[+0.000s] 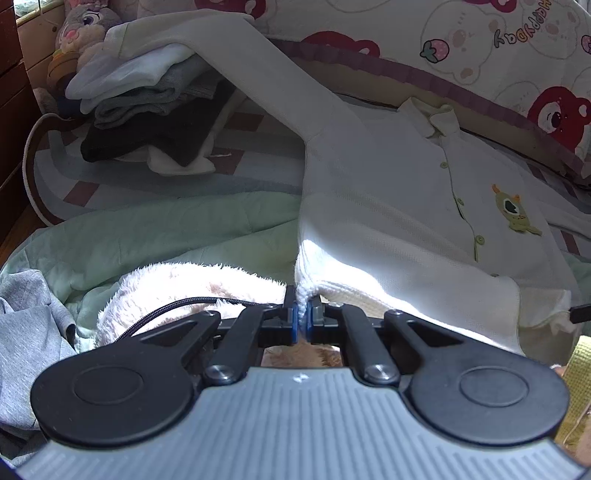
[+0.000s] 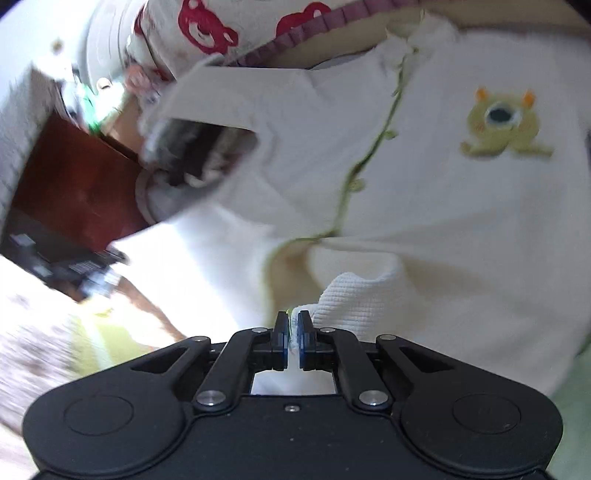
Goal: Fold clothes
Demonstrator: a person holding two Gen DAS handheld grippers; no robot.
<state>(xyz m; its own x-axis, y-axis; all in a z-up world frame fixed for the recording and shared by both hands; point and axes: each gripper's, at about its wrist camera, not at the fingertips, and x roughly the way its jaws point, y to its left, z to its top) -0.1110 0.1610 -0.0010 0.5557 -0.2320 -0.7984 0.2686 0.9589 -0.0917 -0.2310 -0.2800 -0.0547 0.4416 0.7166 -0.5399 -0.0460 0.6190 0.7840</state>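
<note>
Shirt: a white buttoned shirt (image 1: 388, 206) with green buttons and a green monster patch (image 1: 515, 212) lay spread front-up on the bed, collar toward the pillow.
Sleeve: one long sleeve (image 1: 258, 74) stretched up and draped over a stack of folded clothes (image 1: 147, 110).
Left gripper: the left gripper (image 1: 303, 314) had its jaws closed on the shirt's hem corner, white cloth pinched between the blue pads.
Right gripper: the right gripper (image 2: 291, 332) had its jaws nearly together with a fold of the shirt's white ribbed cloth (image 2: 354, 295) between them; that view was blurred.
Bed surface: a pale green quilt (image 1: 166, 229) lay under the shirt, with a striped blanket (image 1: 110, 184) beyond it; a fluffy pink fabric (image 1: 177, 288) and a grey garment (image 1: 29, 332) sat near the left gripper.
Headboard side: a bear-print pillow (image 1: 480, 44) ran along the far edge.
Room: a plush bunny (image 1: 85, 26) sat in the corner behind the stack, beside dark wooden furniture (image 1: 7, 110).
</note>
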